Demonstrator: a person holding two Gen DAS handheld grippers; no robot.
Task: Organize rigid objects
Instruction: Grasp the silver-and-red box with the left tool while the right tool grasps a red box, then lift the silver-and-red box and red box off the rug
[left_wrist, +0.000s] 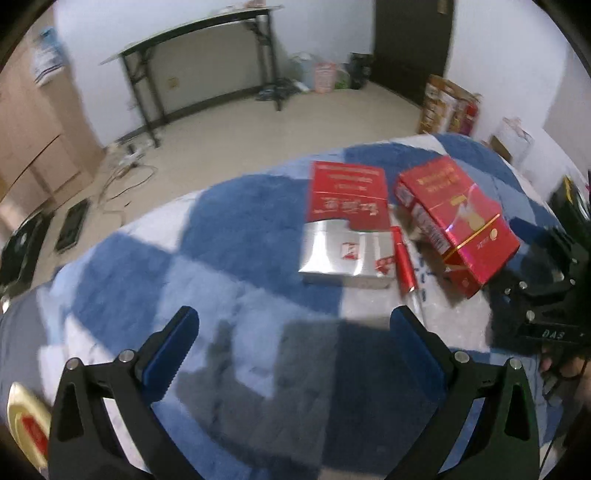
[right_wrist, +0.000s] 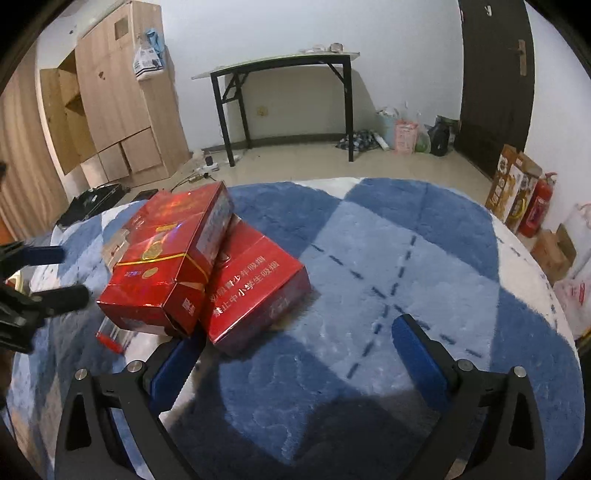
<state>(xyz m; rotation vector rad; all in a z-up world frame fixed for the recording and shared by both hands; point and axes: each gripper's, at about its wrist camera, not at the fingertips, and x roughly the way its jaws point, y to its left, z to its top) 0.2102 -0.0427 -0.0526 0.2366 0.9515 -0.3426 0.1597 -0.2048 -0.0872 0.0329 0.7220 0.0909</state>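
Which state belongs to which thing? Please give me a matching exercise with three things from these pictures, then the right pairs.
Things:
1. red carton
2. silver and red carton
3. left gripper

States:
A. open, holding nothing
B. tilted, leaning on another box
C. lying flat on the blue checked blanket

Pairs: 1-B, 2-C, 3-A

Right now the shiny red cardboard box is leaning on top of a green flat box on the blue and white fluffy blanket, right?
Not quite. The flat box underneath is red, not green, as the right wrist view shows. The shiny red cardboard box does lean on it, on the blue and white fluffy blanket.
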